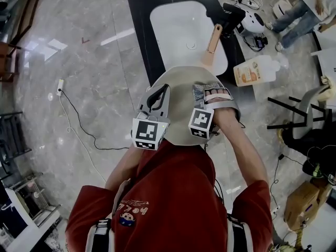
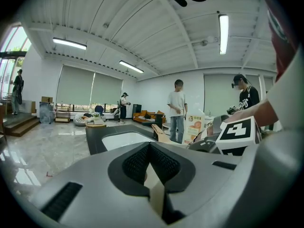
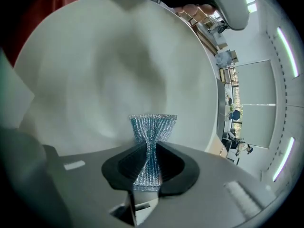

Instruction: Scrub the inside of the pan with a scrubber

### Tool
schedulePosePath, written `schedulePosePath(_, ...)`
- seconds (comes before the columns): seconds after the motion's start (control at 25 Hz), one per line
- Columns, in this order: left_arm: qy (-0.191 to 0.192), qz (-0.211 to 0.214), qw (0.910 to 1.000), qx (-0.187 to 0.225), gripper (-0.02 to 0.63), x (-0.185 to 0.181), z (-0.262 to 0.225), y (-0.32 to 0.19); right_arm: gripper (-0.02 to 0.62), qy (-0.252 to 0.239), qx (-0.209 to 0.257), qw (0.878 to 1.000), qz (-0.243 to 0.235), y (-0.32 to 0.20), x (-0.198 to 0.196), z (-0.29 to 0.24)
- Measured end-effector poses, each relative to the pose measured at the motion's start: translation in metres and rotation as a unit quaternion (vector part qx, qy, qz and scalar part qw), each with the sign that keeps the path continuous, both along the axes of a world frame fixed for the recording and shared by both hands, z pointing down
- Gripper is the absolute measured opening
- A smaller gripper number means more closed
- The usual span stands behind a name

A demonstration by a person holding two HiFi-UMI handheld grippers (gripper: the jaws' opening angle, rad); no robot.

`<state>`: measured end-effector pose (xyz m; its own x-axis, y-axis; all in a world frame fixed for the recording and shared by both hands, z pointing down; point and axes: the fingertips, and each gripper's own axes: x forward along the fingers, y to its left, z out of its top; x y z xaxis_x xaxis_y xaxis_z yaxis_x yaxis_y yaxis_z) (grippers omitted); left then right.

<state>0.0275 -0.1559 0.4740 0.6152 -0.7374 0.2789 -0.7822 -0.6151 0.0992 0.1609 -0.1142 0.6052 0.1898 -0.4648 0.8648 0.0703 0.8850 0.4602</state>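
Currently the scrubbing step is getting under way. The left gripper (image 1: 157,97) is clamping the near rim of the pan (image 1: 181,101), its fingers (image 2: 164,163) pressing together on that thin pale edge. The right gripper (image 3: 152,148) is reaching into the bowl, its fingers shutting tight on the sparkly mesh scrubber (image 3: 152,127) and squeezing it to a narrow waist.

The pan is sitting in front of the person's chest, just short of the white sink (image 1: 173,25) set in the dark surface (image 1: 139,30). Its wooden handle (image 1: 212,38) is pointing away from the person toward the sink, so the long axis is running from the body outward, leaning slightly right. The pale inside (image 3: 118,56) is facing the scrubber squarely.

I judge the next move is calling for the pad's free end to be pressed flat on the inside and swept in circles while the left grip is steadying the rim.
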Motion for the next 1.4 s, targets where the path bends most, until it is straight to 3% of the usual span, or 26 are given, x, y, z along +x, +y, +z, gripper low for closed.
schedulePosePath(0.48,-0.004,-0.012,0.9999,0.002,0.005,-0.009,-0.001,-0.002,0.086,-0.050,0.099,0.993,0.043,-0.033,-0.010,-0.009)
schedulePosePath(1.0,-0.014,-0.030,0.9994,0.006,0.005,-0.026,-0.005,-0.001,0.086,-0.113,0.192,0.975,0.020,-0.059,-0.039,-0.028)
schedulePosePath(1.2,-0.022,-0.041,0.9989,0.001,0.006,-0.036,0.000,0.001,0.086,-0.160,0.197,0.967,0.009,-0.062,-0.053,-0.027)
schedulePosePath(1.4,-0.023,-0.048,0.9986,0.002,0.005,-0.042,-0.003,0.002,0.086,-0.219,0.161,0.962,0.022,-0.060,-0.069,-0.019)
